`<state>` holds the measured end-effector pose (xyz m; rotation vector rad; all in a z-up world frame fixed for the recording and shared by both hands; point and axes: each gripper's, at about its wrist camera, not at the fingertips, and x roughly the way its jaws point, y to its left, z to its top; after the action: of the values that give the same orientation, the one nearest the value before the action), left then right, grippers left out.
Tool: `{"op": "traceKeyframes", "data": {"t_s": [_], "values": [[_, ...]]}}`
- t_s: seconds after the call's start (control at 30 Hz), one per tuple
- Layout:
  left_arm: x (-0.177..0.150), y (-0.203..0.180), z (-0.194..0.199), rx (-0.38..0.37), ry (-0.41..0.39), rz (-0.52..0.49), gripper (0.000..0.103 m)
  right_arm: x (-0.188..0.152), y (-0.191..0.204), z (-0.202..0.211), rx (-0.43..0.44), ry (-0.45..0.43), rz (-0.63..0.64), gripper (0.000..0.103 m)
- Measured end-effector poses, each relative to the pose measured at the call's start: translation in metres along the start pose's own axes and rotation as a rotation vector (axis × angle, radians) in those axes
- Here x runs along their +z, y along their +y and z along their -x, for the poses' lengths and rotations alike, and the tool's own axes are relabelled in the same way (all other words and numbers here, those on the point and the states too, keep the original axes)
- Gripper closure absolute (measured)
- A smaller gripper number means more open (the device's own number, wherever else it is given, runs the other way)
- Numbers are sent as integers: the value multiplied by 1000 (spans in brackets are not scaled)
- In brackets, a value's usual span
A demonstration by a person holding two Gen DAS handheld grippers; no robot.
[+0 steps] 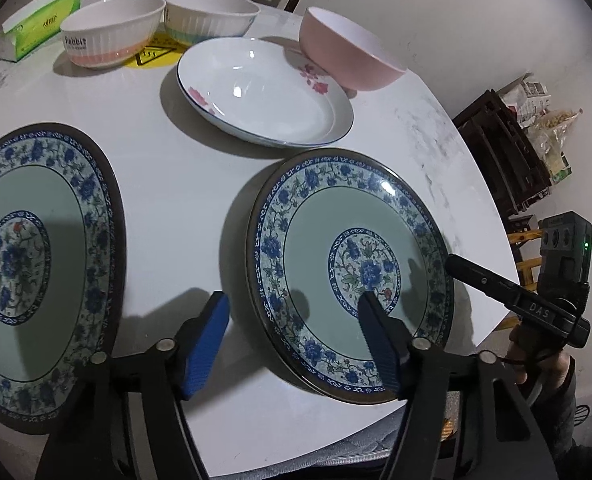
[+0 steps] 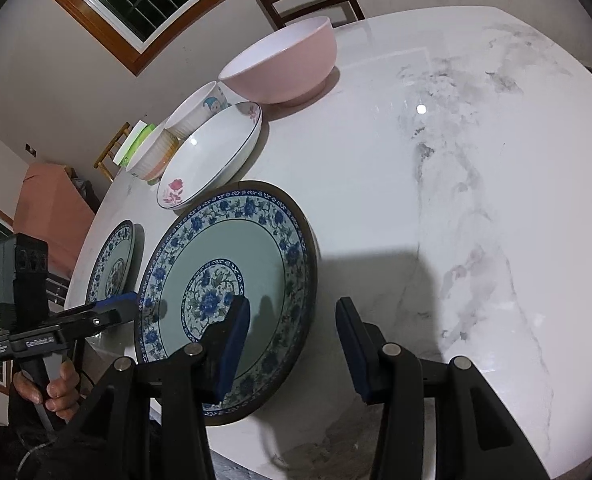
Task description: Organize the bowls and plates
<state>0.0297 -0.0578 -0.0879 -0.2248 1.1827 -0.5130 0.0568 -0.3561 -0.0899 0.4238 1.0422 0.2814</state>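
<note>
1. 2 hand-held grippers hang over a round white marble bench [image 2: 436,168], each straddling the near rim of the same blue-patterned plate [image 1: 352,272].
2. The left gripper [image 1: 296,320] has its fingers released: the left pad sits over bare bench, the right pad over the plate's centre, neither seen pressing on the plate.
3. The right gripper [image 2: 293,328] also has its fingers apart, the left pad over the plate, the right pad beyond its rim above the bench; whether the left pad touches the plate cannot be told.
4. A second blue-patterned plate [image 1: 35,264] lies flat, just left of the first.
5. Farther off lies a white dish with pink flowers [image 1: 263,92], and at its far right edge a pink bowl [image 1: 348,52].
6. 2 ribbed white bowls [image 1: 113,30] stand side by side at the far left, beside a green tissue pack [image 1: 39,24].
7. A person's hand [image 2: 55,388] grips the left tool's handle.
</note>
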Motion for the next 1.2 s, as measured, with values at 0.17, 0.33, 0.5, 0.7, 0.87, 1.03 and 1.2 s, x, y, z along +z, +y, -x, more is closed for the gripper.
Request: {"op": "traceKeyframes", "data": {"t_s": [0.17, 0.33, 0.5, 0.7, 0.87, 1.03, 1.2], "values": [[2, 4, -3, 5, 11, 18, 44, 1, -4, -4, 18, 11, -6, 65], [3, 5, -7, -1, 29, 26, 49, 0, -10, -8, 32, 24, -25, 71], [6, 5, -9, -11, 33, 21, 58, 0, -14, -10, 58, 31, -38, 83], [6, 3, -9, -2, 35, 14, 62, -1, -15, -13, 69, 34, -51, 88], [5, 1, -9, 56, 23, -2, 75, -4, -14, -11, 55, 16, -65, 89], [3, 5, -7, 72, 29, 14, 87, -7, -11, -9, 37, 19, -77, 89], [-2, 6, -5, 71, 35, 16, 87, -8, -8, -9, 26, 21, -87, 89]]}}
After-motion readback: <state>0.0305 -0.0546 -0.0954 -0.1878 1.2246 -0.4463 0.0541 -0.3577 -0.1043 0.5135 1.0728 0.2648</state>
